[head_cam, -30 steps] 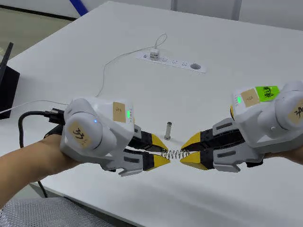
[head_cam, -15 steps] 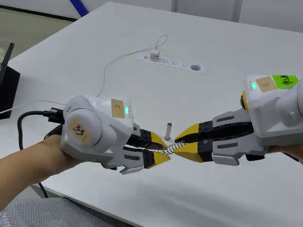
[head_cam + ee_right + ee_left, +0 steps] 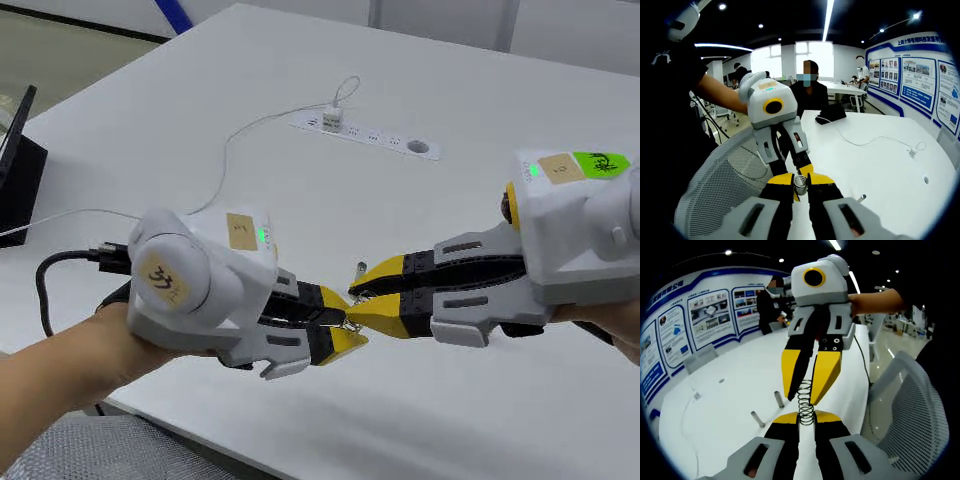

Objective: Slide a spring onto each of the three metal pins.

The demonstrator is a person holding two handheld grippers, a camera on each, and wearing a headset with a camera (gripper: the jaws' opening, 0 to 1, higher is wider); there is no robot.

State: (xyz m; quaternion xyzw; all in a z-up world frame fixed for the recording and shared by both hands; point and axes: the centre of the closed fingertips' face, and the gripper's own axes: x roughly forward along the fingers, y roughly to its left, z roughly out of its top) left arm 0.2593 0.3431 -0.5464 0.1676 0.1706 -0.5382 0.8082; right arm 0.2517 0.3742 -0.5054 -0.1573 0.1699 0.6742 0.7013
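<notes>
Head view: high up, looks down and forward over the white table [image 3: 300, 200]. The left gripper [image 3: 346, 321] enters from 8 o'clock and the right gripper [image 3: 358, 305] from 3 o'clock, both close. Left gripper view faces the right gripper head-on, very near. Right gripper view faces back likewise. All three share the spring [image 3: 805, 402] and tabletop.

Silver spring [image 3: 805, 407], wht table [image 3: 450, 210], blk cable [image 3: 70, 255].

We are recording a shiny metal-wire spring [image 3: 805, 402], glossy white plastic on left gripper [image 3: 350, 331] and right gripper [image 3: 358, 304], a smooth matt table [image 3: 180, 130].
</notes>
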